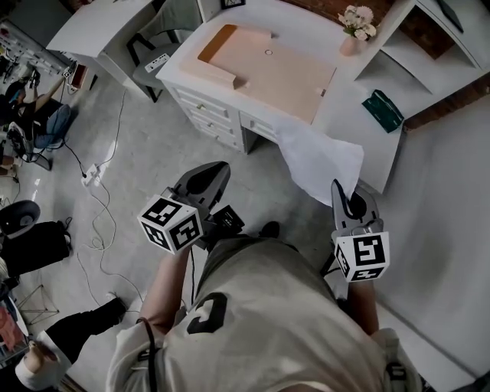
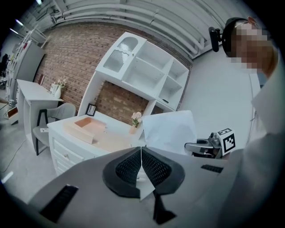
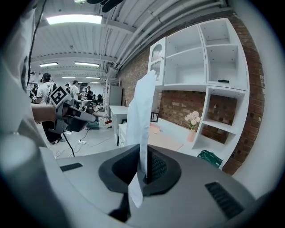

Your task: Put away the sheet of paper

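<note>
Out in front of the white tabletop (image 1: 343,107) with drawers, the person stands on the grey floor (image 1: 153,153) with a tool in each hand. The right tongs (image 1: 346,200) are clenched on the lower corner of a thin white sheet of paper (image 1: 318,161). The sheet is lifted in the air before the tabletop's front edge and is not lying on it. In the right gripper view the sheet (image 3: 144,116) rises edge-on from between the black ribbed pads of the right tongs (image 3: 143,167), with a short tail poking out below them.

The left tongs (image 1: 208,182) hang well apart from the sheet, to its left. In the left gripper view the left tongs (image 2: 141,162) are pressed together. A small white sliver shows below where they meet; I cannot tell what it is. Beyond them the sheet (image 2: 169,131) stands up from the right tongs (image 2: 202,148).

On the tabletop lie a flat peach rectangular mat (image 1: 283,76) and a shallow peach tray (image 1: 222,50). A small vase of pale flowers (image 1: 357,21) stands at the back, and a dark green flat item (image 1: 382,109) lies to the right. A white open shelf unit (image 3: 200,58) stands against the red brick wall (image 3: 182,104).
</note>
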### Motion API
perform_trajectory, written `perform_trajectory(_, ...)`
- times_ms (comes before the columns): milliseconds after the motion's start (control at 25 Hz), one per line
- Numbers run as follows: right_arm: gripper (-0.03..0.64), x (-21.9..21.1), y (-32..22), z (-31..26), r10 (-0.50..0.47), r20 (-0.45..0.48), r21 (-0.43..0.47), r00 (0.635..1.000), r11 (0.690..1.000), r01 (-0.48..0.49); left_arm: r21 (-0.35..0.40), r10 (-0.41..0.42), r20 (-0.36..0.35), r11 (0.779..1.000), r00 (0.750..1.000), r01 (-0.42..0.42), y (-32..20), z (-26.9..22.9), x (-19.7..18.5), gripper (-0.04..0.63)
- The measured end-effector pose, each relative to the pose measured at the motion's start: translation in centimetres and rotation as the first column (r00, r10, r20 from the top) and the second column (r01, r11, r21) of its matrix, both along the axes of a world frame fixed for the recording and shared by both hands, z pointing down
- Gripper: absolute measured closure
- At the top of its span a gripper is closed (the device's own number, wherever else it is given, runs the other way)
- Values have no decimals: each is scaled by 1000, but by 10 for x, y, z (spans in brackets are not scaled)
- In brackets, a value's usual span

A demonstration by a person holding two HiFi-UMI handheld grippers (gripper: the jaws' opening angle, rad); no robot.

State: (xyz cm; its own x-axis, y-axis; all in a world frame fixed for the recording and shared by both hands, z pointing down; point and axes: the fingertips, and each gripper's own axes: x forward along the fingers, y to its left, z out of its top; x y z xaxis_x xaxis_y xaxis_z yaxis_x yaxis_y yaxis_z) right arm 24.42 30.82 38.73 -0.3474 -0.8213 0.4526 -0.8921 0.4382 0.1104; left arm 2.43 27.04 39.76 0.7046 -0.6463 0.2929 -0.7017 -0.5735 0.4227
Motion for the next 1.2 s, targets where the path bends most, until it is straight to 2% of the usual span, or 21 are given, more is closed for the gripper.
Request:
perform_trajectory(320,589,29,7,1,-9,27,4,1000,1000,9,18,-17,13,1000,1000,17,4,-5,26,575)
perform_trajectory(720,589,33,7,6,-57,46,-19,997,998,58,-9,-74,20,997,997,74,10,3,27,575)
perform_trajectory(1200,589,8,-24,13,-19,53,-57,998,998,22,-16,-18,8,1000,1000,18,-34,13,11,575)
